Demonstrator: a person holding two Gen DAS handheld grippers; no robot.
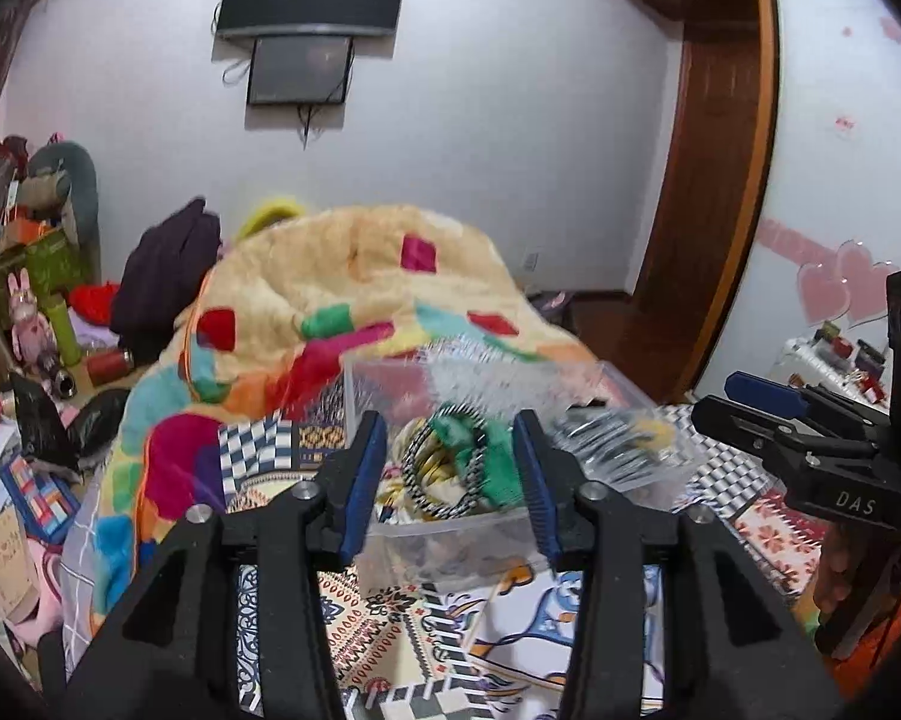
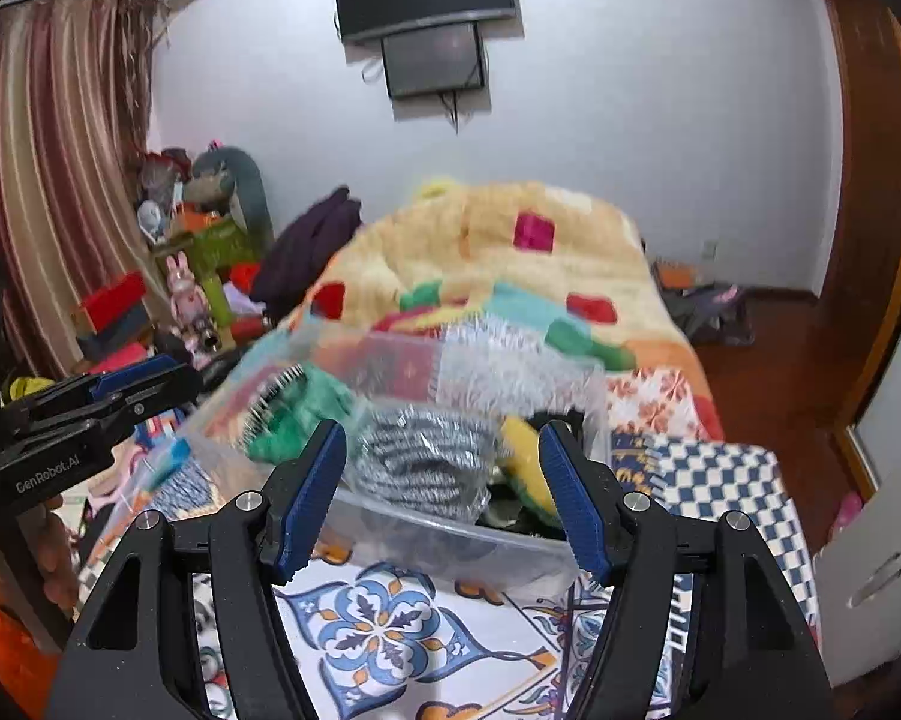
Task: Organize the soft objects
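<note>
Both my grippers are hovering just in front of the clear plastic bin [image 1: 450,531] that sits on the bed, on the patterned sheet [image 1: 402,618], near the bed's front edge. The left gripper [image 1: 450,474] has its fingers spread apart with nothing between them, lined up on the bin's near wall. Same deal with the right gripper [image 2: 444,498]: fingers wide apart, empty, pointing at the bin's front rim.

Inside the bin I can see a green soft thing [image 1: 492,456] with a black-and-white checkered band [image 1: 426,480] looped around it on the left side. A grey striped bundle [image 2: 426,456] wrapped in clear plastic sits in the middle, and something yellow [image 2: 525,450] is tucked toward the right end. It's all pretty motion-blurred, so I can't tell exactly what each item is.

Behind the bin, a fluffy cream blanket [image 1: 342,276] with colored squares is heaped toward the far end of the bed, and a dark purple garment [image 1: 168,270] lies by its left side. The sheet's blue-and-white checkered part [image 2: 714,480] lies at the bed's right edge.
</note>
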